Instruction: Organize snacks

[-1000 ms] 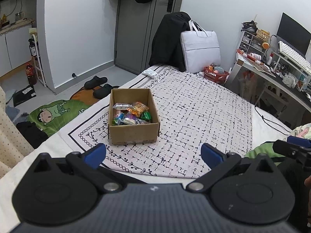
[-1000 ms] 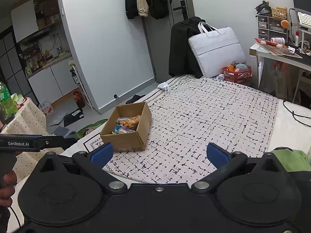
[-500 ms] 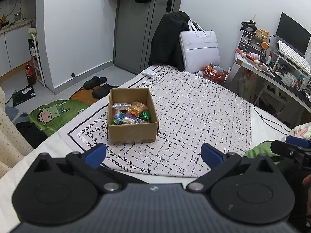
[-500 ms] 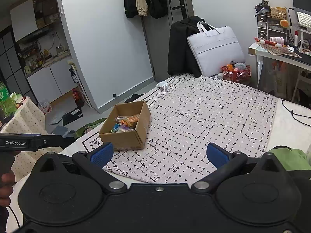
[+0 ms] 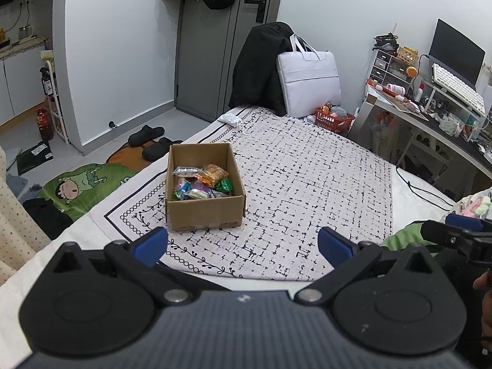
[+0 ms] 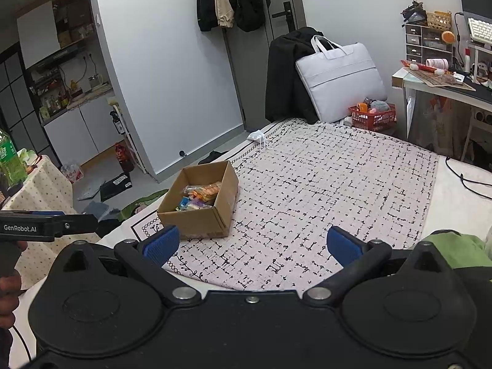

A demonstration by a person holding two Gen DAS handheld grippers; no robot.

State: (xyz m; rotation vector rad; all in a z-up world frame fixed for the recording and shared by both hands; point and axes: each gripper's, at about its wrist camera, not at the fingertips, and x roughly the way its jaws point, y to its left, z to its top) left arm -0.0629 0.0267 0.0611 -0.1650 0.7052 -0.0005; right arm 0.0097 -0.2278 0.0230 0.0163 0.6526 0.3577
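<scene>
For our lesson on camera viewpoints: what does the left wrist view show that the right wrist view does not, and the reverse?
Only the left wrist view shows the black slippers and the cartoon floor mat. Only the right wrist view shows the green bottle and the kitchen shelves. Both show the cardboard box of snacks on the patterned bedspread, and the white bag.

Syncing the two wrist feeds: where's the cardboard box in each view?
Left wrist: box left of centre, mid-height, on the patterned blanket, just beyond the left gripper's left fingertip.
Right wrist: box left of centre, turned corner-on, just beyond the right gripper's left fingertip.
Shared landmark: the white bag at the bed's far end, in both views.
</scene>
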